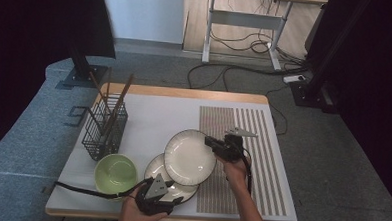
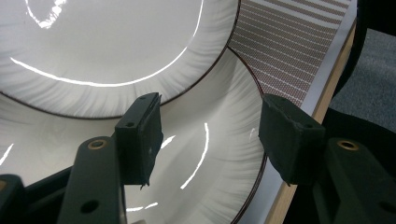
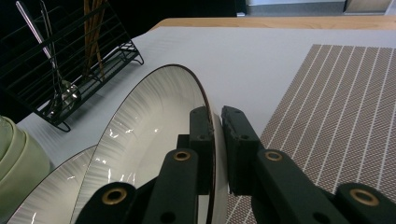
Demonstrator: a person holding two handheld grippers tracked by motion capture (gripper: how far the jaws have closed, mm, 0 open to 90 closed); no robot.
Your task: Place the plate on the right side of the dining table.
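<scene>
Two white plates with dark rims lie at the table's front middle. The upper plate (image 1: 189,157) is tilted, and its near side overlaps the lower plate (image 1: 173,189). My right gripper (image 1: 213,143) is shut on the upper plate's right rim; in the right gripper view the jaws (image 3: 215,114) pinch that rim of the upper plate (image 3: 154,121). My left gripper (image 1: 156,189) is at the lower plate's front edge. In the left gripper view its jaws (image 2: 210,107) stand open astride the rim of the lower plate (image 2: 205,177), with the pads apart from it. The upper plate (image 2: 107,42) lies beyond.
A green bowl (image 1: 115,173) sits left of the plates. A black wire basket (image 1: 104,126) with chopsticks and a spoon stands at the back left. A brown striped placemat (image 1: 243,127) covers the right half of the table. The table's front edge (image 1: 179,220) is just below my left gripper.
</scene>
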